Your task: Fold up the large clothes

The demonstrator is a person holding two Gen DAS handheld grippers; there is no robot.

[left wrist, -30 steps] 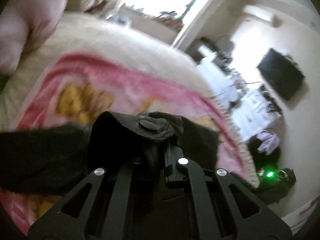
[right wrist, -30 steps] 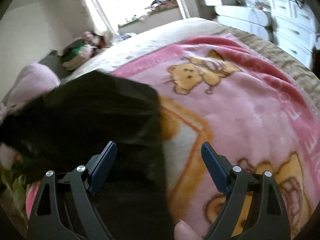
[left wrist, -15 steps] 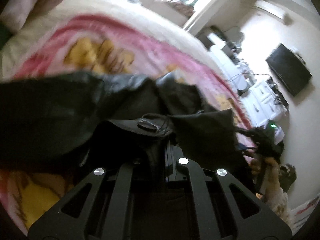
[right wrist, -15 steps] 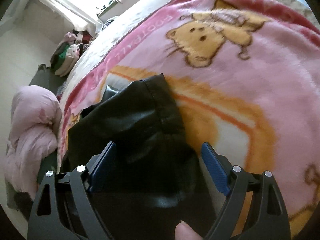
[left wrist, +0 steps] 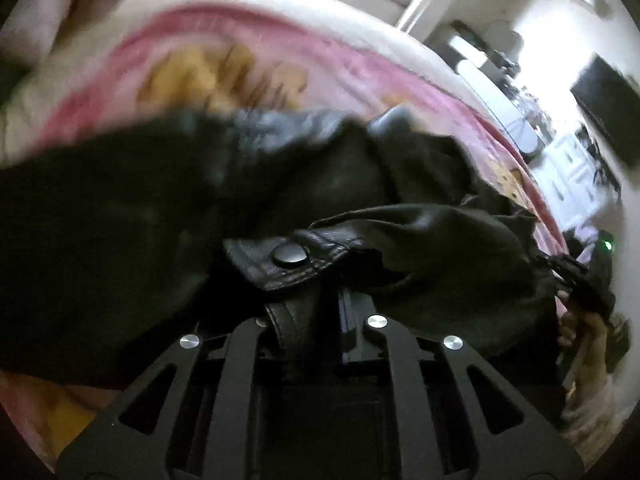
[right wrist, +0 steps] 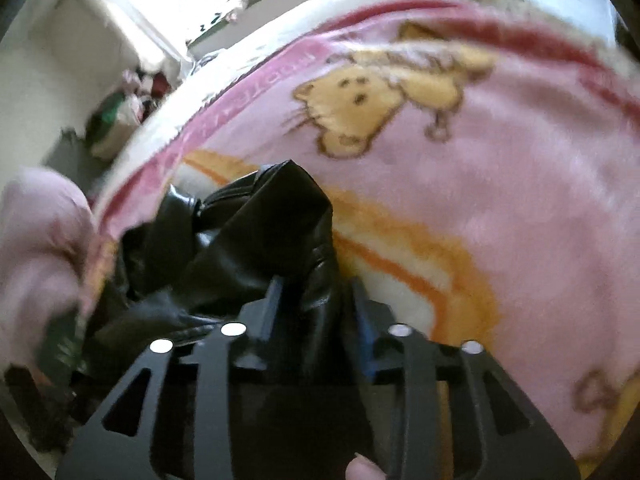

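Jacket (left wrist: pixel 208 216) black leather, blurred, bunched on pink blanket (right wrist: pixel 500 184). Left gripper (left wrist: pixel 316 304) jaws clenched on snap tab; right gripper (right wrist: pixel 316 300) jaws clenched on fold.

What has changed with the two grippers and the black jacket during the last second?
The right gripper, open a second ago, has shut on the black leather jacket, pinching a fold. The jacket has bunched up and now covers less of the pink bear blanket. The left gripper has stayed clamped on the jacket's snap-button tab.
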